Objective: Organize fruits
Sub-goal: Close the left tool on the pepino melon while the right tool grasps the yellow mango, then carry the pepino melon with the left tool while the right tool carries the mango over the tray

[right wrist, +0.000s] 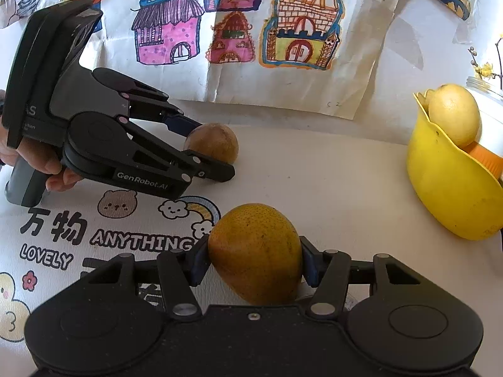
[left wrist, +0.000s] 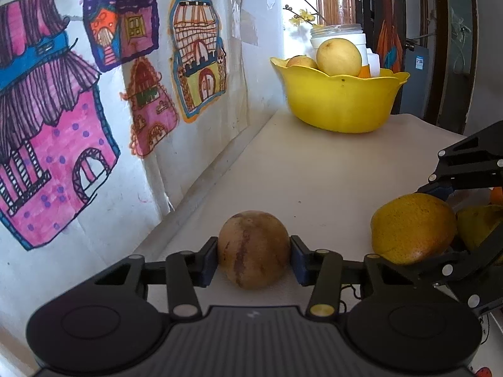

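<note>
Your left gripper (left wrist: 254, 259) has its jaws clamped on a round brown fruit (left wrist: 254, 249), dull tan with a dark reddish streak down its face; it rests on the white counter (left wrist: 314, 172) close to the wall. In the right wrist view the same fruit (right wrist: 213, 143) sits between the dark blue pads (right wrist: 180, 124) of the left gripper (right wrist: 209, 150), which your left hand (right wrist: 47, 172) holds by its grip.

Your right gripper (right wrist: 254, 265) has its jaws clamped on a mango (right wrist: 255, 253), yellow-orange with fine dark speckles, tapering toward the camera and low over the counter (right wrist: 330, 182). From the left wrist view the mango (left wrist: 413, 227) lies just right of the brown fruit, with the right gripper (left wrist: 465, 226) reaching around it; behind it 1 more yellowish fruit (left wrist: 481, 224) shows in part.

A yellow bowl (left wrist: 339, 100) with a scalloped rim stands at the far end of the counter. In it you can count 2 pale yellow round fruits (left wrist: 339, 57), plus a sliver of something orange (left wrist: 364, 71). Behind the bowl stands 1 white jar (left wrist: 338, 34).

A printed cloth (right wrist: 63, 235) with cartoon figures covers the near counter. At least 4 coloured house drawings (right wrist: 301, 25) hang on the wall.
</note>
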The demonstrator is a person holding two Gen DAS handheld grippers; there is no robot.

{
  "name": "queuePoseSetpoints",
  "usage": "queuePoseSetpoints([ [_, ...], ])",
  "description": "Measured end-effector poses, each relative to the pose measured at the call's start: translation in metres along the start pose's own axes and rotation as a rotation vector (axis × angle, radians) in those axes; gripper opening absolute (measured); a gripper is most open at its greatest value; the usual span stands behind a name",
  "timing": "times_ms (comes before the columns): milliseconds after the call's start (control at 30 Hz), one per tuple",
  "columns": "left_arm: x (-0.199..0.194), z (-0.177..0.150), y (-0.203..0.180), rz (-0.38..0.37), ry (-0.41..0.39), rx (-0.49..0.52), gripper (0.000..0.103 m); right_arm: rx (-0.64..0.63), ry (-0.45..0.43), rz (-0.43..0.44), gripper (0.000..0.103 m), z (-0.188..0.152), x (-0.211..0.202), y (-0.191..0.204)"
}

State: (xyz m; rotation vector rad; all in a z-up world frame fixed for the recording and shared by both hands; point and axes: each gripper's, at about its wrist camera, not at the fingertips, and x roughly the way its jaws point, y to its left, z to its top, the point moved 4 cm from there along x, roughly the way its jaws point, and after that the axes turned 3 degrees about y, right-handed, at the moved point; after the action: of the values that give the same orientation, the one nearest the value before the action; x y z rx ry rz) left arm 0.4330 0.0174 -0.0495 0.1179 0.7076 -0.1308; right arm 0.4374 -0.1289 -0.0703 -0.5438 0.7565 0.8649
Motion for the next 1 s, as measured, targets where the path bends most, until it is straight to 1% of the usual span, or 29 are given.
queuePoseSetpoints([
  [267, -0.002, -0.001, -0.004, -0.002, -0.004, -0.001, 0.05, 0.014, -0.008, 0.004, 0.058, 0.0, -0.001, -0.001],
  [600, -0.009, -0.004, -0.008, -0.017, 0.004, -0.013, 0.05, 0.001, -0.029, -0.005, 0.058, -0.001, -0.005, 0.0],
  [833, -0.015, 0.0, -0.008, -0.019, 0.004, -0.051, 0.049, -0.008, -0.033, -0.024, 0.058, -0.003, -0.008, -0.001],
  [1000, -0.018, 0.002, -0.008, -0.015, 0.001, -0.063, 0.049, 0.001, -0.052, -0.037, 0.058, -0.004, -0.016, -0.004],
])
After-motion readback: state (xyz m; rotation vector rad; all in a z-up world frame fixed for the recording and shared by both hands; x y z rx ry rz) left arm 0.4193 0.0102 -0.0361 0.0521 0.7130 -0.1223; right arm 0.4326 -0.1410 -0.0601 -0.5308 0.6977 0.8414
